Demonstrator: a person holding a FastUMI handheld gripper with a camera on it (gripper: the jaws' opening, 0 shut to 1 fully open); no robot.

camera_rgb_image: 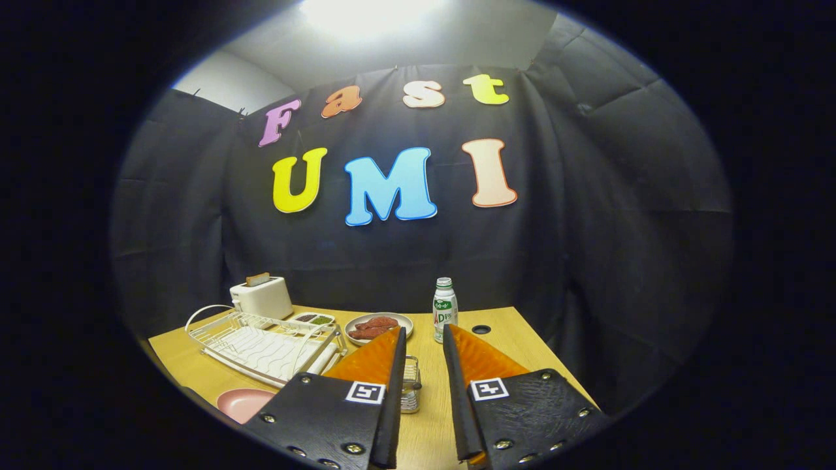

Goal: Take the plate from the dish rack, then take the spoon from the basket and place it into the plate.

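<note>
**Claw spread above the table, plate already out of the rack**

Our gripper [424, 343] hangs with its fingers apart, pinching nothing. We see the pink plate [243, 403] lying flat on the wooden table [509, 352], near left, just in front of the white dish rack [261, 346]. A small wire basket [410, 385] sits between the fingers; its spoon we cannot make out. We judge the spoon light, stiff and slippery, best taken by the handle. Black cloth walls the booth.

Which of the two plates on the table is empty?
The pink plate, left of the gripper, in front of the dish rack. The grey plate beyond the open fingers holds reddish food.
</note>
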